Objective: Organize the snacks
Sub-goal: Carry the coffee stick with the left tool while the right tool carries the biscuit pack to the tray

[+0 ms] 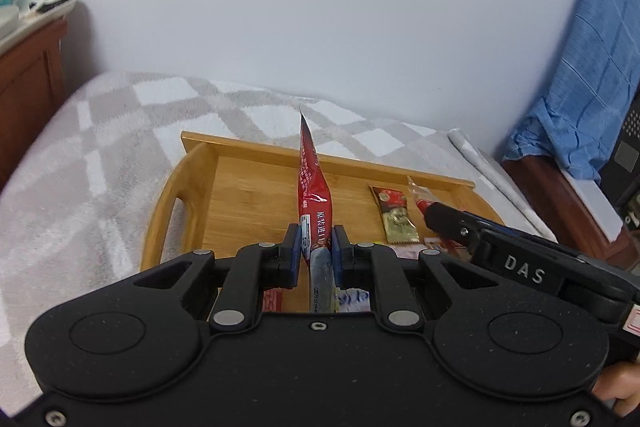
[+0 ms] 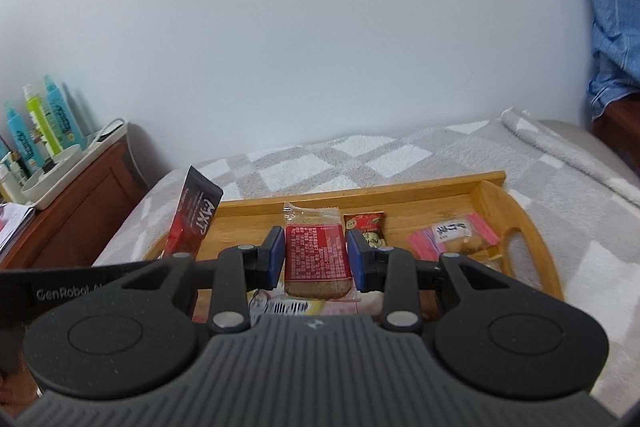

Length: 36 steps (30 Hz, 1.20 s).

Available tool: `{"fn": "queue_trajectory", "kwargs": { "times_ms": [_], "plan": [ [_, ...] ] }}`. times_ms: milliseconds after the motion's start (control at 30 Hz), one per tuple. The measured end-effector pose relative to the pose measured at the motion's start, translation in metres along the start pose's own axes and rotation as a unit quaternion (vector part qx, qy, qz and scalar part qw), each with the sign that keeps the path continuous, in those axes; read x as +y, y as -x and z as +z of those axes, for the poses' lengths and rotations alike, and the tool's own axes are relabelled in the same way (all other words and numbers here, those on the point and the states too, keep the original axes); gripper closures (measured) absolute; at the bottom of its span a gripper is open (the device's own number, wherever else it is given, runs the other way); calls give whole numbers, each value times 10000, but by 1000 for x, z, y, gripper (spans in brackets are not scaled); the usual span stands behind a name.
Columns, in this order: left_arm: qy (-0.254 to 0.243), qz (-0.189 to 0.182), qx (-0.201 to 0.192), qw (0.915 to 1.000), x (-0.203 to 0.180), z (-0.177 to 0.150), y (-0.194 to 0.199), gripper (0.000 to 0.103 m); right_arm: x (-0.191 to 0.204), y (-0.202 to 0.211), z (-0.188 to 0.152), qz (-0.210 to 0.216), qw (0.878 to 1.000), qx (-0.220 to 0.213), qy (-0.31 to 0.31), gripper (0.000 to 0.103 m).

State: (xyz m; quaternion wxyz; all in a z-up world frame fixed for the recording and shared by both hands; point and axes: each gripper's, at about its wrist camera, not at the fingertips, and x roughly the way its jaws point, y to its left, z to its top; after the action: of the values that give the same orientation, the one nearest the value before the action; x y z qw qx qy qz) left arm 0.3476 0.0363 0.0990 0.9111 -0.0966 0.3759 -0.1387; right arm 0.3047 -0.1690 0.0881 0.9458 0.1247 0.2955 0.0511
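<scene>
left wrist view is showing the left gripper point(image 1: 316, 247) pinching a long red snack packet point(image 1: 314, 183) edge-up, fingers clamped tight on it, hanging over the wooden tray point(image 1: 256, 151); right gripper point(image 2: 316, 259) is squeezing a clear-wrapped biscuit pack with a red label point(image 2: 318, 255), jaws narrow around it, also over the tray; a gold and red sachet point(image 1: 396, 215) and a pink striped pack point(image 2: 452, 235) are already lying inside; tray is sitting on a grey checked blanket point(image 1: 100, 155); looks like it's partway done, both held packs are still needing a spot.
</scene>
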Motion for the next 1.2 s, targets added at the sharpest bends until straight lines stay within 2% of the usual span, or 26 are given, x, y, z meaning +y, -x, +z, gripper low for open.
{"fn": "queue_trajectory", "kwargs": {
  "times_ms": [300,500,1033,1200],
  "plan": [
    [249,59,157,9995,19,7,-42,88,-1,-61,6,-131,9986,480,-169,64],
    [302,104,250,9992,26,3,-59,88,3,-81,1,-244,9977,626,-59,64],
    [324,182,334,9987,31,-2,-74,88,5,-93,2,-393,9970,666,-32,64],
    [332,215,336,9987,31,-1,-73,86,5,-94,2,-383,9969,683,9,60]
  ]
}}
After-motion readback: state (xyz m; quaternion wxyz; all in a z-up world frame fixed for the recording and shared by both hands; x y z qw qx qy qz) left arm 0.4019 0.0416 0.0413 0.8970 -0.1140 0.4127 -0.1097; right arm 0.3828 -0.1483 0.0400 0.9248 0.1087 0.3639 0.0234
